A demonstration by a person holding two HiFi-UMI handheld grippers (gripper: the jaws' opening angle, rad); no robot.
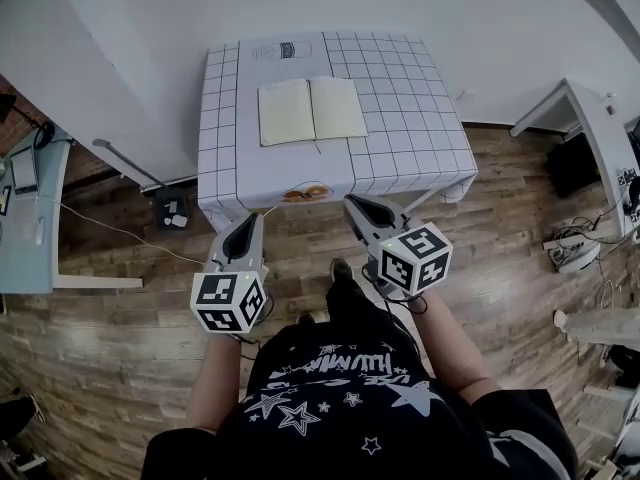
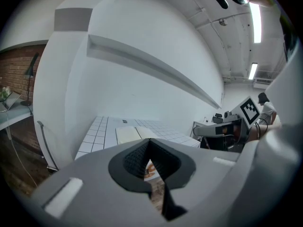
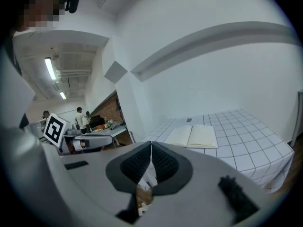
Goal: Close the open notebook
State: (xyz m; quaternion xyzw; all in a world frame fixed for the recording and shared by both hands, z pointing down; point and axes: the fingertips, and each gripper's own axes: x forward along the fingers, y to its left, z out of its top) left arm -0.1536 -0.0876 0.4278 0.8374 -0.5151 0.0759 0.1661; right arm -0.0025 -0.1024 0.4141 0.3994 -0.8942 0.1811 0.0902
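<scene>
The notebook (image 1: pixel 311 110) lies open on the table (image 1: pixel 405 133), ahead of both claws and well apart from them; its spine runs away from the person, one page to each side; the right claw (image 1: pixel 353 205) looks slightly nearer than the left claw (image 1: pixel 246 220); both are pinched together, empty.

Person standing, forearms (image 1: pixel 216 373) reaching forward side by side. Left gripper (image 1: pixel 244 226) pointing ahead, tilting slightly downward, jaws pressing together, gripping nothing. Right gripper (image 1: pixel 356 206) sitting parallel, jaws likewise resting shut, empty.
</scene>
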